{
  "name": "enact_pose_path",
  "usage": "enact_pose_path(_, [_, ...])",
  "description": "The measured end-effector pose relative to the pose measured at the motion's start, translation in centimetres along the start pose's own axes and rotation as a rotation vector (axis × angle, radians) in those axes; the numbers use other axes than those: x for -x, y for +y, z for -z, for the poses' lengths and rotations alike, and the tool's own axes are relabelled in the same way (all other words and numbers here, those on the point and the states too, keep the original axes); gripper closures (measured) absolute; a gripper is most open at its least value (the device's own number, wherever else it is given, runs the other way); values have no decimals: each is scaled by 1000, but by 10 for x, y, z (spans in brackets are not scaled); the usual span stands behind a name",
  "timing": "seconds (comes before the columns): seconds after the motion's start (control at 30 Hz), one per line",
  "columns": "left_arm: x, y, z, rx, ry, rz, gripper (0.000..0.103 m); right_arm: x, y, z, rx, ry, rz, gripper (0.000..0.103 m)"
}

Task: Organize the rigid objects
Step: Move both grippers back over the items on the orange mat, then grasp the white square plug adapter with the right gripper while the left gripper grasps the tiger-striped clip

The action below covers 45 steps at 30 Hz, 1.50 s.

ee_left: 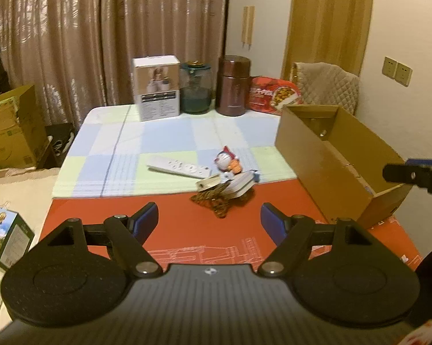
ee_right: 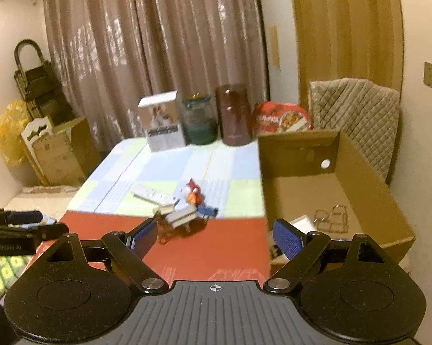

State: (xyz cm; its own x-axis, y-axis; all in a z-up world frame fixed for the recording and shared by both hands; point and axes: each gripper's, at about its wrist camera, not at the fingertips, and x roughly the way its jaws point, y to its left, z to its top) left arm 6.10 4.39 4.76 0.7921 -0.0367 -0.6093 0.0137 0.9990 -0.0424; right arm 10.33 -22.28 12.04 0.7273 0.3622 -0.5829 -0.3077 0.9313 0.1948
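Brown curtains (ee_left: 109,37) behind, wooden door (ee_left: 331,17) beyond to the right, quilted chair back (ee_left: 328,86) beside the far corner. Red tabletop (ee_left: 187,227) below, half covered farther out by a checked blue-green cloth (ee_left: 164,138).

Left claw (ee_left: 209,221) hovering over the red surface, blue pads (ee_left: 147,221) spread wide, gripping nothing. Straight ahead of it and a little right, well apart from the fingertips: a small pile at the cloth's edge. White remote (ee_left: 178,167) lying flat at the left of the pile, cartoon cat figurine (ee_left: 227,159) behind, a round white tin (ee_left: 208,182) and a small white box (ee_left: 241,185) tilted on a brown patterned piece (ee_left: 219,204). Small blue item (ee_left: 256,174) just right of the box; too blurred to identify.

Right claw (ee_right: 216,237) likewise spread, empty, pointing at the same pile ahead. Right pad (ee_right: 288,238) overlapping the near corner of an open cardboard box (ee_right: 273,155); inside, wire items (ee_right: 331,218) and something white (ee_right: 302,222).

Far beyond both claws, along the back edge: white carton (ee_left: 157,86), green glass jar (ee_left: 195,89), brown flask (ee_left: 233,84), red snack bag (ee_left: 273,93). More cardboard boxes (ee_left: 11,132) on the floor far left.
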Motion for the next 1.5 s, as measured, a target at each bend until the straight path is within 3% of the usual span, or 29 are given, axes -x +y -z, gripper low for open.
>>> enact_pose_path(0.7, [-26, 35, 9, 23, 17, -13, 29, -42, 29, 23, 48, 56, -31, 18])
enact_pose_path(1.5, [-164, 51, 26, -59, 108, 35, 28, -175, 26, 32, 177, 146, -95, 18])
